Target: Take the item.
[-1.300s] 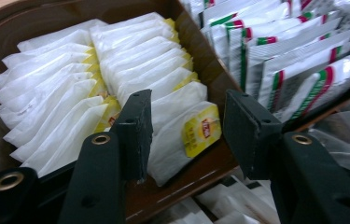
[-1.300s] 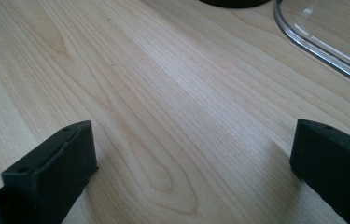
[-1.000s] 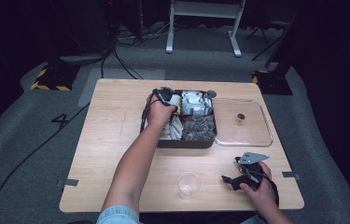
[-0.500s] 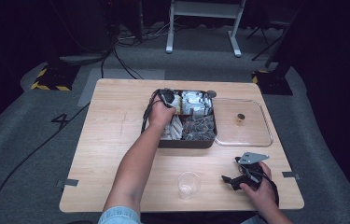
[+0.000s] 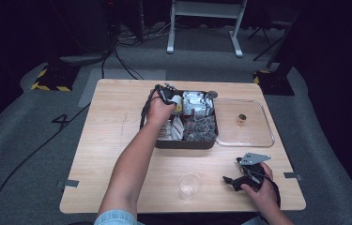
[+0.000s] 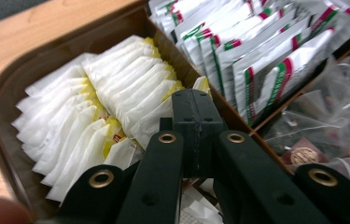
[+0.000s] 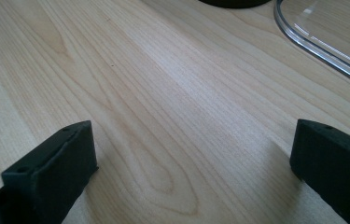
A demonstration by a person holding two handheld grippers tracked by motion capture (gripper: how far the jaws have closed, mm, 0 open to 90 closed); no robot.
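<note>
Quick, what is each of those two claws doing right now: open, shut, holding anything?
Left gripper: jaws shut over the white and yellow packets; whether one is pinched cannot be told.
Right gripper: open, empty, on the table.

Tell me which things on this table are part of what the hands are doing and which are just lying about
In use:
- left gripper, shut on a white and yellow packet
- dark divided tray

Lying about:
- clear cup
- clear lid
- silver sachets
- right gripper, open, resting on the table
</note>
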